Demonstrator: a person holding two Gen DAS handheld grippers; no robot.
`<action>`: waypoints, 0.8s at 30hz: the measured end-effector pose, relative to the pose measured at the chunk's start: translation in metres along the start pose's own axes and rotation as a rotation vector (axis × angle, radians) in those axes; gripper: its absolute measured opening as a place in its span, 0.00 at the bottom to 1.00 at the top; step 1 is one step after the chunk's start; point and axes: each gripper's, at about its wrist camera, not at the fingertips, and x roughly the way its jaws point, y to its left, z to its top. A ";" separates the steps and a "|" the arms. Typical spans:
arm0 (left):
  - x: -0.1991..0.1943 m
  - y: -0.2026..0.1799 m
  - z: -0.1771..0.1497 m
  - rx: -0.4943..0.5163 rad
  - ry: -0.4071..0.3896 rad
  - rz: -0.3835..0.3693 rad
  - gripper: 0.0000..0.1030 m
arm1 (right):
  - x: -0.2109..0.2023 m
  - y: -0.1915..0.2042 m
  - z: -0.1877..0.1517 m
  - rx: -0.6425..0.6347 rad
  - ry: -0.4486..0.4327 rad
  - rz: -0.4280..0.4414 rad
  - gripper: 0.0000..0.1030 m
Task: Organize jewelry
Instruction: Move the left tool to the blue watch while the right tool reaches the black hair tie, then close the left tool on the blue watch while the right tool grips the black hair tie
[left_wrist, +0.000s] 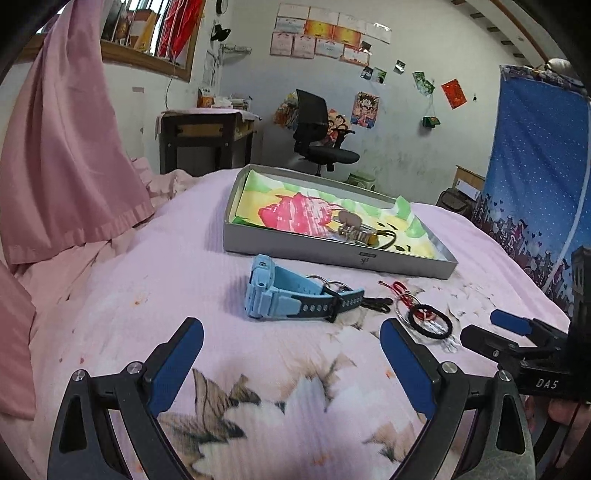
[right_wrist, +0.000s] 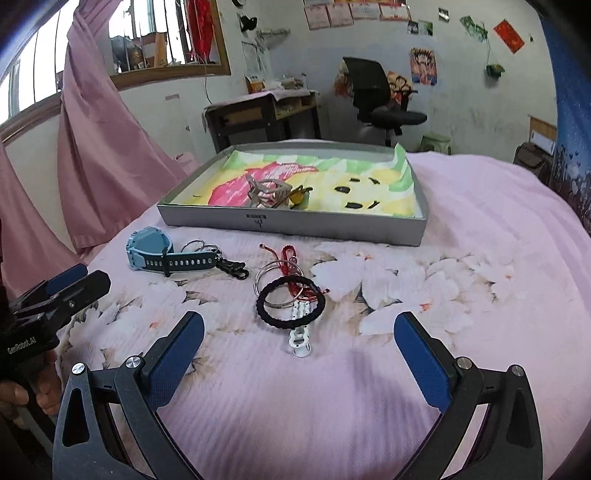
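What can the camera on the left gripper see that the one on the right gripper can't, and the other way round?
Only the left wrist view shows the blue patterned curtain in full.

Only the right wrist view shows the barred window clearly, and the white clip in full, lying partly under the black braided bracelet.

Both show the grey tray with its colourful liner, the blue watch, the silver rings, the red cord, the pink floral bedspread, and the other hand-held gripper at the edge: right, left.
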 end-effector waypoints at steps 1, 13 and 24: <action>0.003 0.002 0.002 -0.005 0.002 -0.003 0.94 | 0.004 -0.001 0.002 0.006 0.010 0.004 0.85; 0.035 0.019 0.024 -0.095 0.047 -0.036 0.86 | 0.046 -0.013 0.019 0.078 0.102 0.022 0.35; 0.062 0.031 0.029 -0.161 0.122 -0.078 0.39 | 0.063 -0.013 0.017 0.077 0.157 0.018 0.12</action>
